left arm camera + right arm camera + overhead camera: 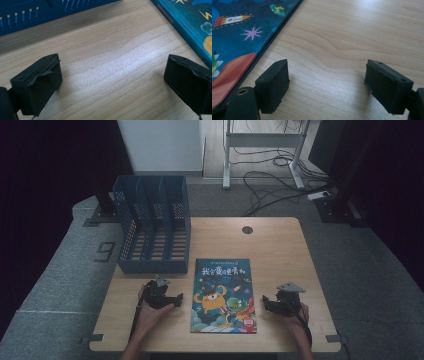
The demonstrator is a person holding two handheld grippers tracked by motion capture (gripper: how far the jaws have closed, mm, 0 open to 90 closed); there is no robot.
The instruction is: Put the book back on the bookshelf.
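1. Leftmost, in the upper left part of the high view, a dark blue slotted file rack (152, 230) stands on the far left corner of the wooden surface (280, 250), its open compartments facing the person. In the left gripper view its perforated wall (37, 12) runs along the top left edge of the frame.
2. Next, at the lower left of the high view, the left tool (172, 299) rests low over the surface in the person's left hand (150, 312), just in front of the rack and just left of the book. In the left gripper view, the left tool (112, 80) has its jaws spread wide with only bare wood between them; nothing is pinched.
3. At the centre of the high view lies the picture book (223, 295), flat and cover up, blue with cartoon figures. It sits between the two tools, near the front edge of the surface. Its edge shows at the upper right of the left gripper view (185, 20) and its cover takes up the left of the right gripper view (239, 37).
4. Rightmost, at the lower right of the high view, the right tool (267, 302) is held by the right hand (295, 315), just right of the book and pointing toward it. In the right gripper view, the right tool (327, 82) also has its jaws spread apart over bare wood, the left jaw close beside the book's edge, gripping nothing.
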